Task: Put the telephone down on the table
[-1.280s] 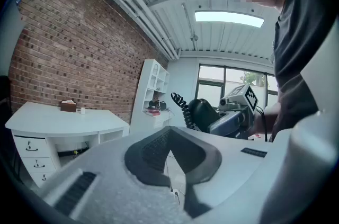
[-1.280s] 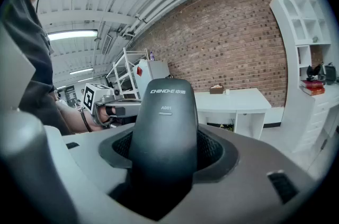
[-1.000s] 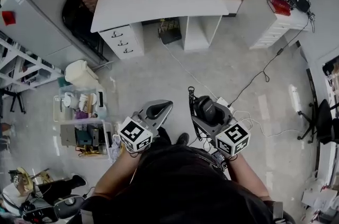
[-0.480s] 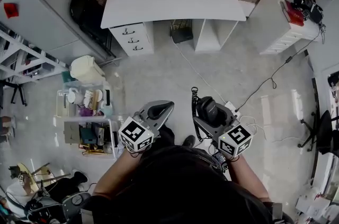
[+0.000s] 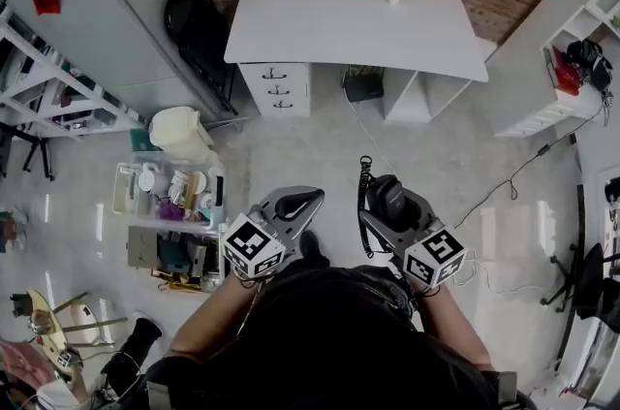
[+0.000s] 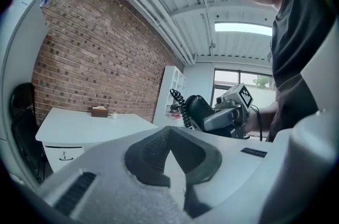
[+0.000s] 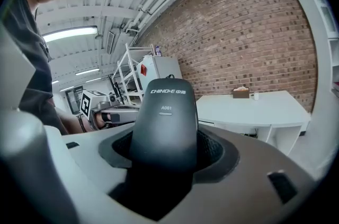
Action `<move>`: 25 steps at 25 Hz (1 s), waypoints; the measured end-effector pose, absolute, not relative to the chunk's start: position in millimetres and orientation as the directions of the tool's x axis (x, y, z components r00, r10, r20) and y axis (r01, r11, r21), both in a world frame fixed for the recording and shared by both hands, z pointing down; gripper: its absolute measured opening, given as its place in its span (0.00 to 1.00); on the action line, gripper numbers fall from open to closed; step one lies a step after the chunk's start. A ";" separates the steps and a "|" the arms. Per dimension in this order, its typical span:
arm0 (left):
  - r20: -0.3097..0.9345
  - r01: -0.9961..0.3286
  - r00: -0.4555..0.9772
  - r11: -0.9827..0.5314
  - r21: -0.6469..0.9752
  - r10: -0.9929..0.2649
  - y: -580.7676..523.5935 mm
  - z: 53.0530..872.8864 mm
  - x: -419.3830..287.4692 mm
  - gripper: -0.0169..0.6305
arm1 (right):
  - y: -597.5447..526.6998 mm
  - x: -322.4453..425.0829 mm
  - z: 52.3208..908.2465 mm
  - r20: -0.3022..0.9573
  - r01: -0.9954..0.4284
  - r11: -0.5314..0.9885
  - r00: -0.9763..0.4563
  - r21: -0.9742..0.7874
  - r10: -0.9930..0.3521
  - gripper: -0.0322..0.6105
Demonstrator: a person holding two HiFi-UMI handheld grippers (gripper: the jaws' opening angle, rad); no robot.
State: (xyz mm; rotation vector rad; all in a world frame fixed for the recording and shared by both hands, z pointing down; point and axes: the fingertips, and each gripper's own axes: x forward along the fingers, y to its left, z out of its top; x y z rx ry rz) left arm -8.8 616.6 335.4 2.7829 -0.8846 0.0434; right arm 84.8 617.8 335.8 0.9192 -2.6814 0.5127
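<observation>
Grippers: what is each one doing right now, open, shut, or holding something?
The left gripper is shut, with nothing between its jaws.
The right gripper is shut on the black telephone.

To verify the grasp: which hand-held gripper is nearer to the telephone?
Right. The right hand-held gripper is clamped on the telephone; the left hand-held gripper is beside it, apart, holding nothing.

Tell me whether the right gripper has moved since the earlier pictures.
Yes. The right gripper, holding the telephone, has come slightly nearer the table ahead.
</observation>
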 end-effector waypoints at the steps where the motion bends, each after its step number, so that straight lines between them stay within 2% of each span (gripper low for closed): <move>1: 0.094 -0.582 0.813 -0.790 0.194 -0.575 612.8 334.1 -20.5 0.04 | 612.4 74.7 333.8 0.349 -0.625 0.743 -0.770 -0.240 -0.534 0.49; 12: 0.081 -0.687 0.725 -0.709 0.159 -0.684 583.7 319.7 -102.3 0.04 | 566.7 2.5 330.0 0.334 -0.534 0.812 -0.830 -0.238 -0.448 0.49; 25: 0.112 -0.735 0.677 -0.662 0.145 -0.727 499.1 324.4 -107.7 0.04 | 462.0 0.2 334.7 0.322 -0.490 0.837 -0.855 -0.243 -0.407 0.49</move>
